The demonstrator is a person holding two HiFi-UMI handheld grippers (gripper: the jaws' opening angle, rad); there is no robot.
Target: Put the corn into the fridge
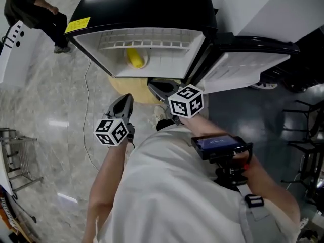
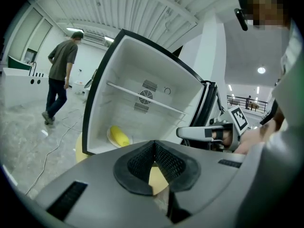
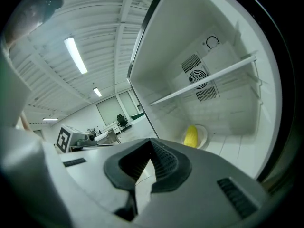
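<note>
Yellow corn [image 1: 134, 57] is in the fridge [image 1: 147, 4], lying on a small white plate [image 3: 203, 133] on the bottom of the compartment, toward the left side as I see it from the head view. Nothing is touching it; both grippers are well clear, out in front of the opening.

Left gripper [image 2: 153, 145]: the jaws are pinched together at the tips, with nothing between the pads. Right gripper [image 3: 151, 143] is the same, closed up tight and empty. Both are aimed roughly at the open fridge, side by side, and each shows up in the other's gripper view with its marker cube [image 1: 186, 101] facing out (handy for telling them apart).

The door [image 1: 248, 59] is swung wide to the right. Inside there's one thin shelf [image 3: 209, 82] across the white box, with a round fan vent [image 3: 198, 77] on the back wall behind it. The corn sits below that shelf, close to the back.

The fridge itself is perched on something round and pale yellow [image 1: 121, 85], can't tell what it is. A thin cable [image 1: 87, 110] trails over the glossy stone floor to the left, and a person [image 2: 59, 77] in dark clothes is standing further back on that side, facing away.
</note>
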